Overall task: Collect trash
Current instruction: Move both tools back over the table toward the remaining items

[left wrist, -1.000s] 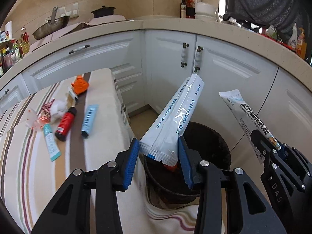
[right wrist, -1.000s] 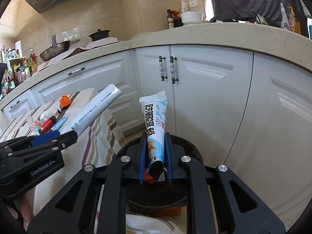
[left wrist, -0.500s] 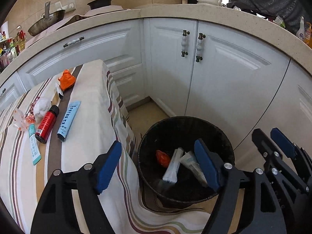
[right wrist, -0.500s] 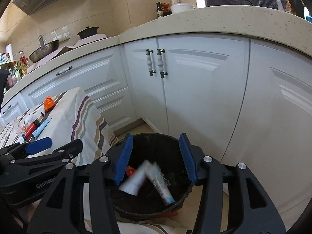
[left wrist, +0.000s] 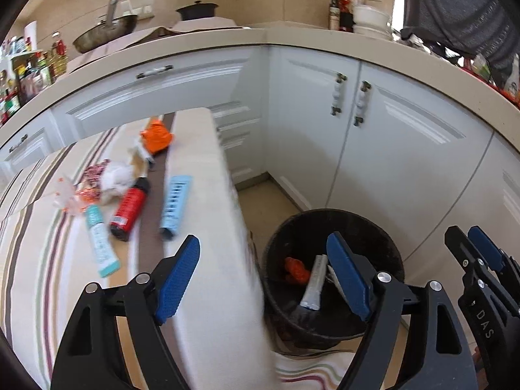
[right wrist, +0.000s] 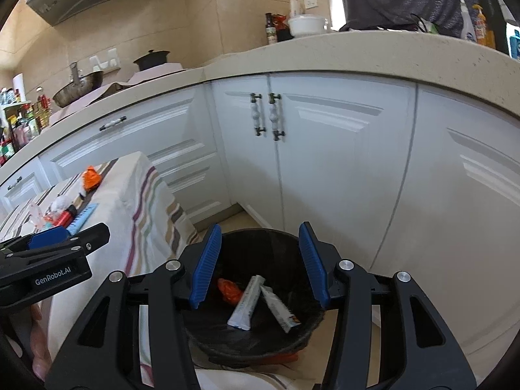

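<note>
- Your left gripper [left wrist: 263,278] has just been opening and is holding nothing.
- Your right gripper [right wrist: 260,261] is hanging wide apart over the bin [right wrist: 201,334], holding nothing too.

White cabinets [right wrist: 341,169] stand under a beige counter [right wrist: 357,55] bearing a wok [left wrist: 104,32].

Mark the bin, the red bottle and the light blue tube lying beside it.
bin [right wrist: 260,239], right wrist view, far rim.
red bottle [left wrist: 128,209], left wrist view, middle of its body.
light blue tube [left wrist: 175,203], left wrist view, middle of its printed face.
</note>
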{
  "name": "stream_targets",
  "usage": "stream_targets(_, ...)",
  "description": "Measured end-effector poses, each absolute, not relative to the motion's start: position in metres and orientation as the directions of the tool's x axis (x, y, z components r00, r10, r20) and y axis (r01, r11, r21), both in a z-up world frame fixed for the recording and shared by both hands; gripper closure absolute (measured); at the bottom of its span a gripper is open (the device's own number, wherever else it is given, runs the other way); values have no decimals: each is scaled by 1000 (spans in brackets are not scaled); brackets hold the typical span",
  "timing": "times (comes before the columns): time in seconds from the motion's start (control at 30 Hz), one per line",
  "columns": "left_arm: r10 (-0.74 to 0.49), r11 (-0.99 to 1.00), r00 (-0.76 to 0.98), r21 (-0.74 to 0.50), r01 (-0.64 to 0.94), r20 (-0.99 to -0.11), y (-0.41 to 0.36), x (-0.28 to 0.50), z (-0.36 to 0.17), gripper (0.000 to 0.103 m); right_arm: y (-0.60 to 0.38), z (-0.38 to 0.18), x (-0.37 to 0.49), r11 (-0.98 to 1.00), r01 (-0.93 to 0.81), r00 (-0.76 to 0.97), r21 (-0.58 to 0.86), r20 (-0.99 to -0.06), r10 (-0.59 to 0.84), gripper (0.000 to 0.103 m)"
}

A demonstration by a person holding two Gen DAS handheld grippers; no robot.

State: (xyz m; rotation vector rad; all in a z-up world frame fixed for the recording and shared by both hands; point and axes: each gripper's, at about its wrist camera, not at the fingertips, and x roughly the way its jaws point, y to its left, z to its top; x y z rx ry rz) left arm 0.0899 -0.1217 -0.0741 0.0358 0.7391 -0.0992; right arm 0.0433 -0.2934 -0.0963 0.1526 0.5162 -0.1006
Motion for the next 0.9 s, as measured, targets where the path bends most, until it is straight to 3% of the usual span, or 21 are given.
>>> stream_targets(0.6, 149, 982, 737, 10, -189, -659, 28, 78, -62, 23, -160, -62, 76, 986, -147, 868, 83, -467, 169, 55)
stream_targets(0.9, 220, 957, 704, 8, -291, -675, 81, 81, -65, 22, -114, -59, 108, 971, -224, 814, 87, -531, 235, 55)
